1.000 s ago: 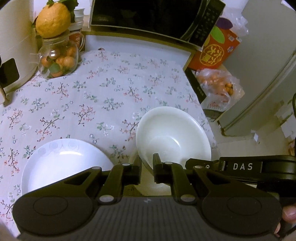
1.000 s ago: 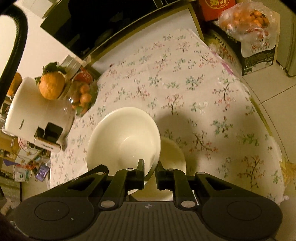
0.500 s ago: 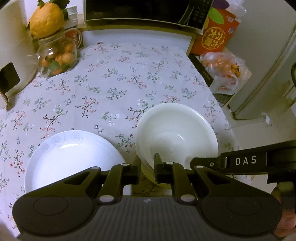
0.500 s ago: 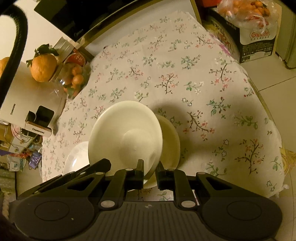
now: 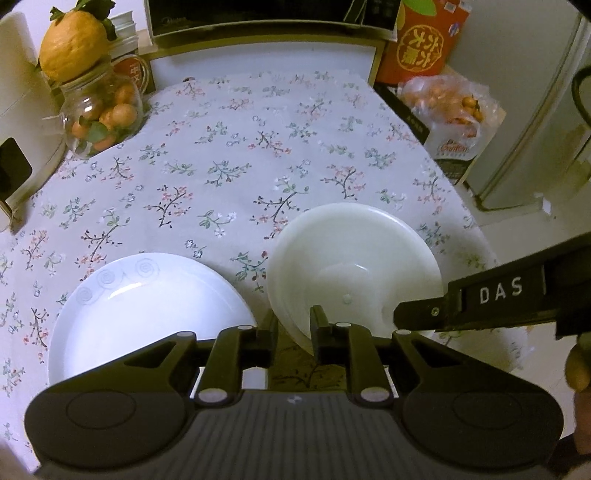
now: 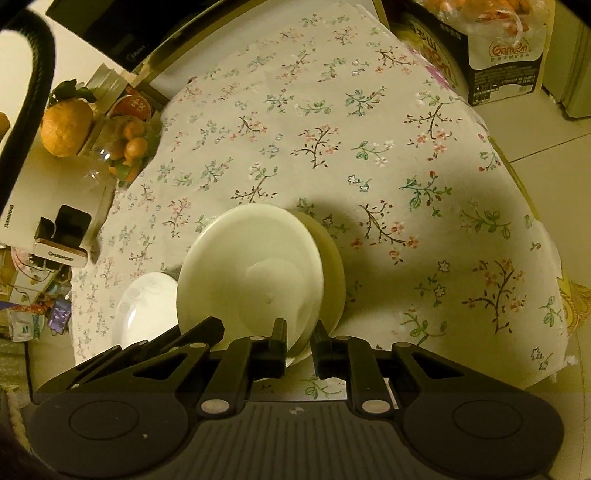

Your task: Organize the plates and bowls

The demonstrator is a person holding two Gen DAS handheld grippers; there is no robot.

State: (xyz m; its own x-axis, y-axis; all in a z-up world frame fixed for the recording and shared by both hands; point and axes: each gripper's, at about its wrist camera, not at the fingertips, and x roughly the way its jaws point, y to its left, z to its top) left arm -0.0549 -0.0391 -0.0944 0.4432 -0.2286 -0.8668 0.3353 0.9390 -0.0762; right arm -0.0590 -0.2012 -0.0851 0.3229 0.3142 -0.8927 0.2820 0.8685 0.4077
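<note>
a floral-clothed tabletop [image 5: 229, 177] fills both views, a microwave [image 5: 258, 14] behind it. since a second ago both grippers have sunk and the white bowl [image 5: 354, 258] sits into the bowl beneath [image 6: 334, 266], beside the white plate [image 5: 147, 295]. left gripper [image 5: 293, 325] jaws have just been opening, rim between them; right gripper [image 6: 299, 338] jaws pinch the rim. a fruit jar [image 5: 101, 118] stands far left.
</note>
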